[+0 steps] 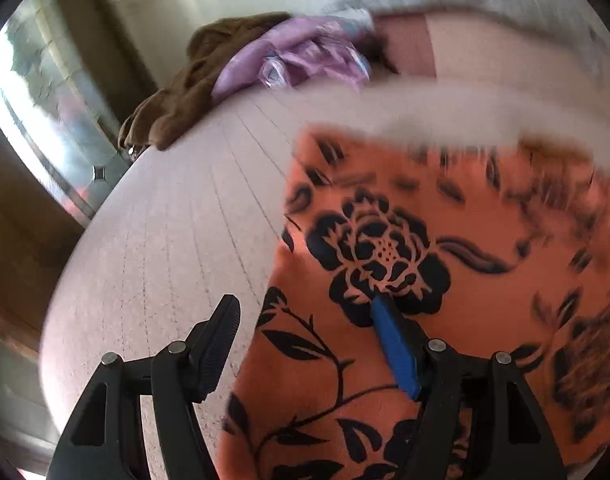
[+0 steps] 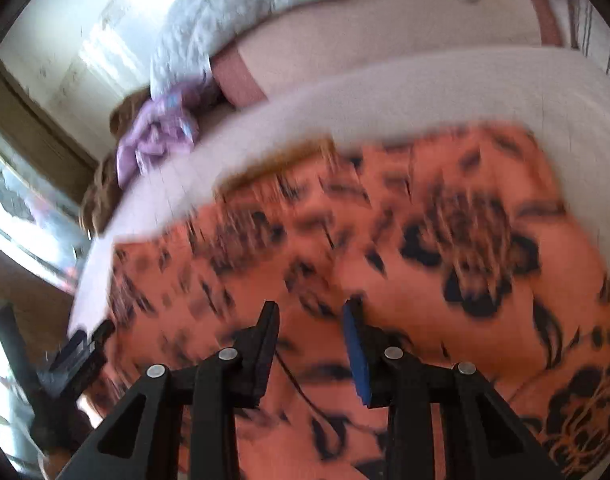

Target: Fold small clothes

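Observation:
An orange garment with black flower print (image 1: 445, 280) lies spread on a pale pink bed sheet (image 1: 165, 240). My left gripper (image 1: 305, 308) is open above the garment's left edge, its left finger over the sheet and its blue-padded right finger over the print. In the right wrist view the same garment (image 2: 385, 248) is blurred by motion. My right gripper (image 2: 311, 312) is open just above the cloth and holds nothing. The left gripper also shows at the lower left of the right wrist view (image 2: 77, 356).
A brown garment (image 1: 185, 80) and a lilac garment (image 1: 297, 56) lie heaped at the far left edge of the bed. A grey fluffy blanket (image 2: 233, 12) and a pink pillow (image 2: 237, 76) lie at the far side. A window (image 1: 33, 92) is to the left.

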